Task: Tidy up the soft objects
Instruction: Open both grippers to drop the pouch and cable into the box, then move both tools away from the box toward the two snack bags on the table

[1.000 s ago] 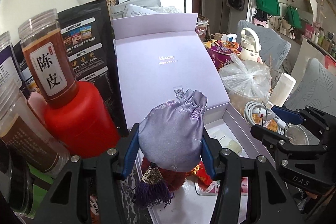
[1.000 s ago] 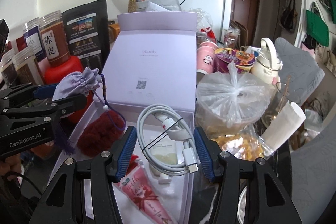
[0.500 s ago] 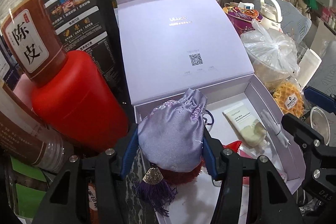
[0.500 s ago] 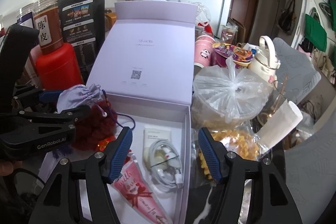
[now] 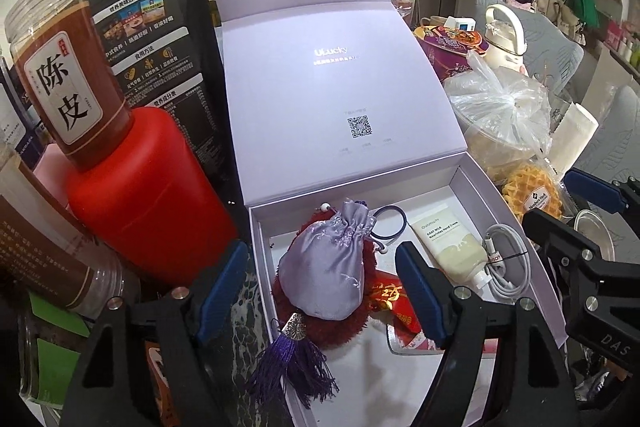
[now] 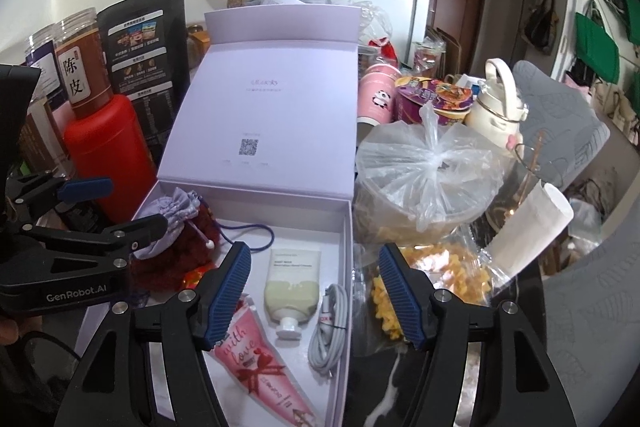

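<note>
The left gripper (image 5: 324,291) has its jaws opening: the blue pads that pinched the lilac pouch (image 5: 326,267) a second ago now stand clear of its sides, with the pouch between them but untouched. Since then the pouch has come down from above the box and now lies inside the open lilac box (image 5: 516,223), on top of a dark red fuzzy thing (image 5: 344,327) at the box's left end, centre-low in the left wrist view. Its long axis runs up the frame: the gathered neck points toward the raised lid, and the purple tassel (image 5: 294,367) trails toward the lower edge.

The right gripper (image 6: 314,293) stands spread wide and empty. The coiled white cable (image 6: 330,327) it gripped a second ago now lies on the box floor below it, against the right wall, beside a cream tube (image 6: 292,279) and a pink packet (image 6: 260,363).

Outward, a red bottle (image 5: 140,195) stands just left of the box, and a knotted plastic bag (image 6: 428,175) sits to its right.
</note>
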Available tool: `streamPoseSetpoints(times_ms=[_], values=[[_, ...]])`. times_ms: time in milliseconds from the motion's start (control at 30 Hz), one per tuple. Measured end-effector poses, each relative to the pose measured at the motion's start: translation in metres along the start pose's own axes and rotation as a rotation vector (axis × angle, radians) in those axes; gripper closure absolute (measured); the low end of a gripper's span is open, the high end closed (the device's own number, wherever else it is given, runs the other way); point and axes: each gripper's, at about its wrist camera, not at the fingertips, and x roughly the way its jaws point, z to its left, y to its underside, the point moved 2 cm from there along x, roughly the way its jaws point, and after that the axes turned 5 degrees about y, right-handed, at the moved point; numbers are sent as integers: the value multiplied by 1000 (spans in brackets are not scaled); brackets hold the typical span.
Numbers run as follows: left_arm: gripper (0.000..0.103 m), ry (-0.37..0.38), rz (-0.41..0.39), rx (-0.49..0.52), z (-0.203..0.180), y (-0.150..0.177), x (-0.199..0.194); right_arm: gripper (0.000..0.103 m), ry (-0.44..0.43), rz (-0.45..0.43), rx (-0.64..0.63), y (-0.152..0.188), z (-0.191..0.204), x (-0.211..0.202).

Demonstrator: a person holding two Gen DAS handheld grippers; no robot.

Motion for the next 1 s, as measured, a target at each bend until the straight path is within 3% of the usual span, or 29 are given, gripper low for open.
streamPoseSetpoints(times_ms=[333,667,1000], values=[[27,11,-33,5,-11,-1,-19,36,-3,-23,15,-1,-3,-23],[27,1,-108,35,-29,2,-70,36,17,-80,33,5,-12,-74],[27,6,-164,69,-49,24,-124,36,38,-128,27,23,-11,-127]])
